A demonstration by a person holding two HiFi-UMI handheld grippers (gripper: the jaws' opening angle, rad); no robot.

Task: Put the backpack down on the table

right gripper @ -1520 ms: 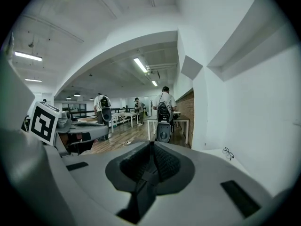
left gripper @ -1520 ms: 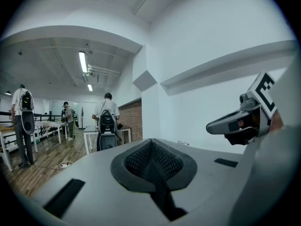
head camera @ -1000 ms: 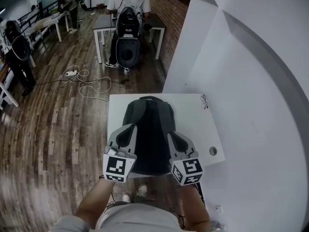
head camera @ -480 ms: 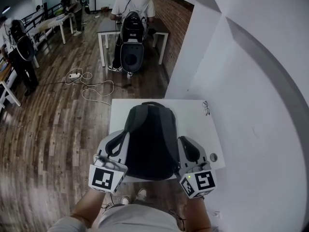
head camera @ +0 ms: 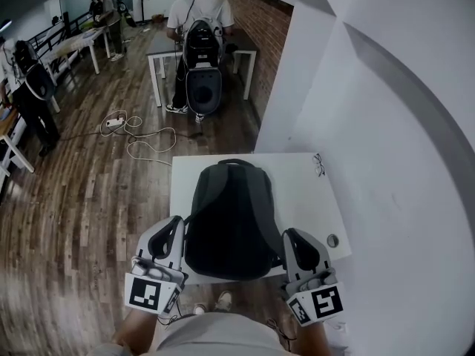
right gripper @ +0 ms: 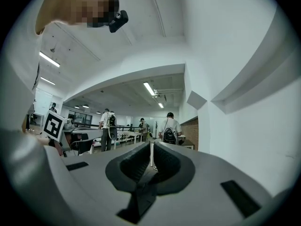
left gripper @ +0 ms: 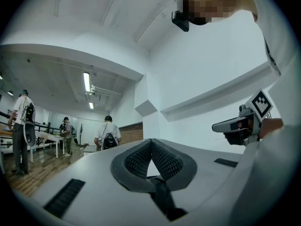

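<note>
A black and grey backpack lies flat on the white table, its top handle pointing away from me. My left gripper hovers at the backpack's near left corner, jaws shut with nothing in them. At the near right corner my right gripper is also shut, only a thin slit between its pads, and holds nothing. Both grippers stand apart from the bag, over the table's near edge. Each gripper view looks level across the room and shows the other gripper, but not the backpack.
A small pair of glasses lies at the table's far right, and a cable hole is near its right front corner. A white wall rises to the right. Cables trail on the wood floor; people stand at distant tables.
Both grippers have drawn back from the backpack's sides toward me, spreading outward and rising. The backpack stays lying on the table.
</note>
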